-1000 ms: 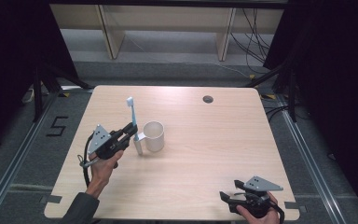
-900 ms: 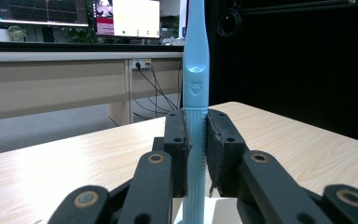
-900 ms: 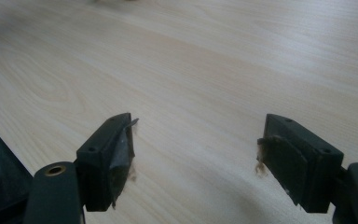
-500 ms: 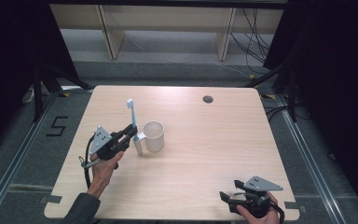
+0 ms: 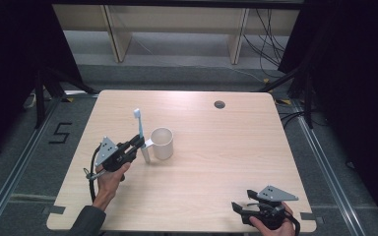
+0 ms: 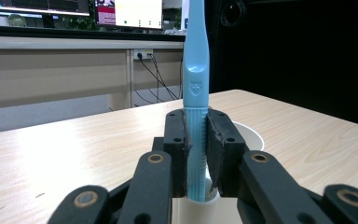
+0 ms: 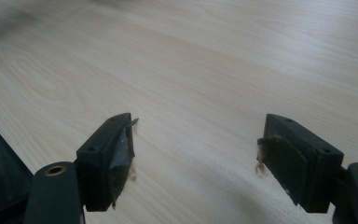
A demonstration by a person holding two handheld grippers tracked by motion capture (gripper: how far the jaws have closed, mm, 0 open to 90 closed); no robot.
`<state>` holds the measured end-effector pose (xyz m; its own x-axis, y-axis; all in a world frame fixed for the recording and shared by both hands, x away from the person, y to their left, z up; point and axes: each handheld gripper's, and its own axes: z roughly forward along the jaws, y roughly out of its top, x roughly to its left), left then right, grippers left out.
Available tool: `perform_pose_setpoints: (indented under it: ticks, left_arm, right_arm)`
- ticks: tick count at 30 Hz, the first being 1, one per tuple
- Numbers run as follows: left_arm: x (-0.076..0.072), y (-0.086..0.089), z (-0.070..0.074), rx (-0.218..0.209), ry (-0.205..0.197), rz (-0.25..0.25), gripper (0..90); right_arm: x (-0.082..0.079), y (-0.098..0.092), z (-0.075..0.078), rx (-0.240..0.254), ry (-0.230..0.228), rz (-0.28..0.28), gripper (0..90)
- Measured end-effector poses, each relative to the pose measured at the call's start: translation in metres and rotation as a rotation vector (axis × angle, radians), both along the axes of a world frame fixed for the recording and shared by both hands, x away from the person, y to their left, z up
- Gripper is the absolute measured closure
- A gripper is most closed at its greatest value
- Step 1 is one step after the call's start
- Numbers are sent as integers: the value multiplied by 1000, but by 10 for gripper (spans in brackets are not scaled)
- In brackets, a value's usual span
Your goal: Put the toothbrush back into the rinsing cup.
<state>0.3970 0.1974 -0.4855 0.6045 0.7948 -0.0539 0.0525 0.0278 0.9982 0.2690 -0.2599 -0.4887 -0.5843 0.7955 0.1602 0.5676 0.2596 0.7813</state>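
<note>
A light-blue toothbrush [image 6: 196,93] stands upright just beside the white cup [image 5: 162,143].

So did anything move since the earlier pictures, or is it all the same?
Almost nothing changed. The left gripper still holds the blue toothbrush upright between its shut jaws beside the white cup; it may have drifted a touch, too little to call a move. Nothing was picked up or let go. The right gripper stays open, low at the near edge of the table. The cup kept its place.

A light-blue plastic toothbrush [image 6: 195,93] with white bristles, a cream round cup [image 5: 162,143], black-jawed hand-held grippers, and a pale wood-grain surface [image 5: 226,147] above grey floor.
</note>
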Motion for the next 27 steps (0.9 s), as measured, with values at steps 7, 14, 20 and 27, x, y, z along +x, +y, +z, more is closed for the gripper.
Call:
perform_pose_setpoints:
  ticks: [7, 14, 20, 27]
  left_arm:
    - [-1, -2, -5, 9, 3, -4, 781]
    - [-1, -3, -8, 23, 6, -12, 779]
    - [-2, -5, -10, 35, 11, -17, 777]
    - [-1, -5, -12, 37, 9, -19, 762]
  right_arm:
    - [0, 0, 1, -8, 2, 1, 262]
    - [1, -1, 1, -20, -13, 9, 262]
    - [0, 0, 1, -6, 4, 2, 262]
    - [1, -1, 1, -15, -6, 9, 262]
